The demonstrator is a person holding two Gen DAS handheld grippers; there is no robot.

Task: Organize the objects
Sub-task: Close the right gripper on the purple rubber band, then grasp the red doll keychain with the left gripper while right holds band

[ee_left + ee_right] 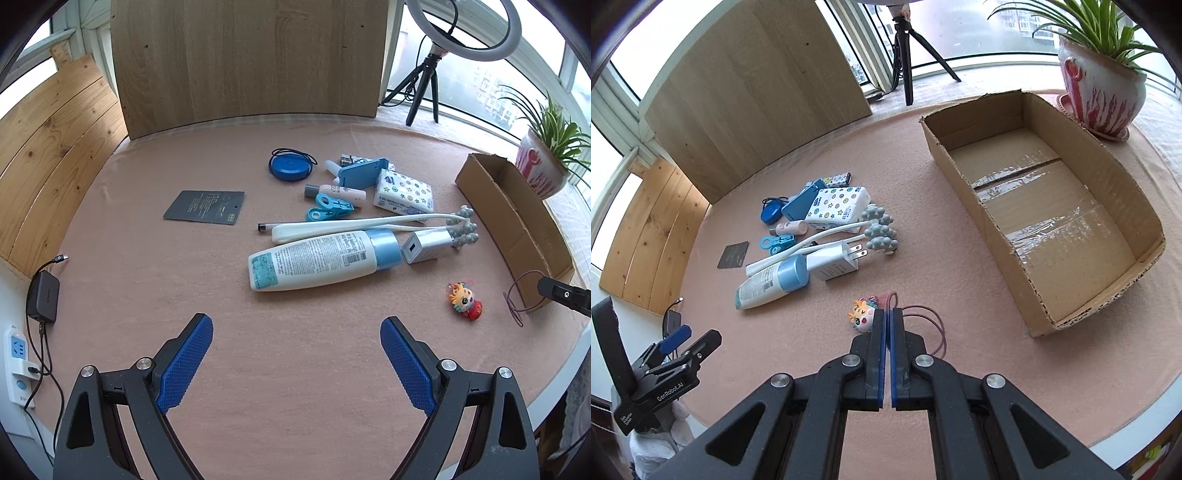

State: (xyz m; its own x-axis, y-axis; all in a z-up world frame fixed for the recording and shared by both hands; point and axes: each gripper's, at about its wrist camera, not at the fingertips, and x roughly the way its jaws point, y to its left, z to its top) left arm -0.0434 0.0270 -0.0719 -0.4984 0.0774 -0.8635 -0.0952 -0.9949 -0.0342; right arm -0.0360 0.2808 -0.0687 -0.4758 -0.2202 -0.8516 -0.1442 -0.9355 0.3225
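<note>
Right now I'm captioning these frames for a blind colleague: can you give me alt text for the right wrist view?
The right gripper, jaws shut on a thin pinkish cord, sits beside a small cartoon doll charm on a pink table cover. An empty cardboard box lies to the right, a pile of toiletries and gadgets to the left.

A pink felt-covered table [155, 280] carries an open brown cardboard box [964, 166] along its right edge, a red-and-white plant pot [1100, 92] at the far right corner, a dark grey card [205, 206] left of centre, and a clutter mid-surface (white lotion bottle [314, 260], patterned tissue pack [404, 194], white charger [428, 245]).
</note>
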